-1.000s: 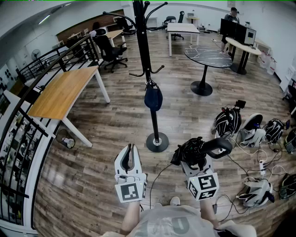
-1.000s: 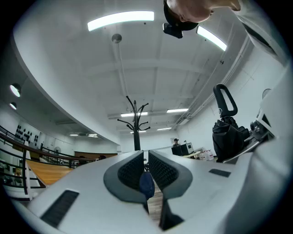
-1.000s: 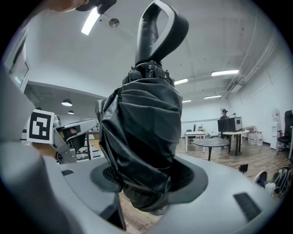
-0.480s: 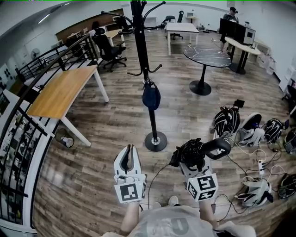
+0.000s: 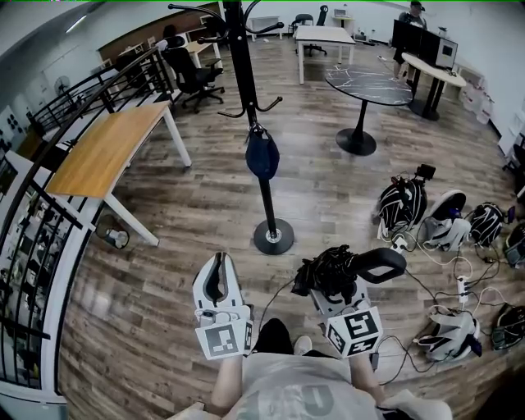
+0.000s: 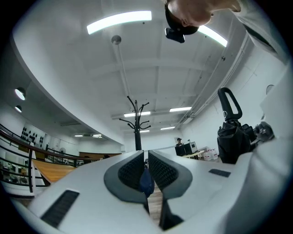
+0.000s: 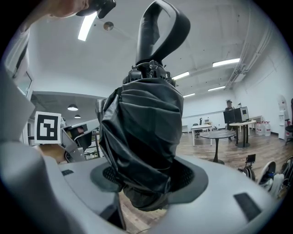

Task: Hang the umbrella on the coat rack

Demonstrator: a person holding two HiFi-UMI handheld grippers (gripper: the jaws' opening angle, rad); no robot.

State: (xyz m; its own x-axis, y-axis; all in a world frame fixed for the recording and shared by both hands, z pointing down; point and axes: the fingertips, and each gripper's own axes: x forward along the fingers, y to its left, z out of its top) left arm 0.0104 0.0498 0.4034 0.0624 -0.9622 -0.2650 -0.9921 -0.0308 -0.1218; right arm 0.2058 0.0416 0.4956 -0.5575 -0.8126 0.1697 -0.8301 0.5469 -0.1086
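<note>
A folded black umbrella point(image 5: 332, 272) with a loop handle point(image 5: 381, 264) sits in my right gripper point(image 5: 328, 283), whose jaws are shut on its bundled fabric point(image 7: 139, 132); the handle point(image 7: 160, 32) stands up above them. The black coat rack point(image 5: 246, 107) rises from a round base point(image 5: 273, 237) on the wooden floor ahead, with a dark blue bag point(image 5: 262, 157) hung on a low hook. My left gripper point(image 5: 217, 277) is beside the right one, its jaws together and empty. In the left gripper view the rack point(image 6: 136, 123) stands straight ahead, and the umbrella point(image 6: 232, 135) shows at the right.
A wooden table point(image 5: 107, 152) and a black railing point(image 5: 49, 205) are at the left. A round dark table point(image 5: 369, 86) stands beyond the rack at the right. Helmets and cables point(image 5: 443, 225) lie on the floor at the right. A person point(image 5: 414, 12) stands at desks far back.
The view has tipped down a little, so the rack and room sit slightly further off. Both grippers hang lower in view. The umbrella stays in the right gripper.
</note>
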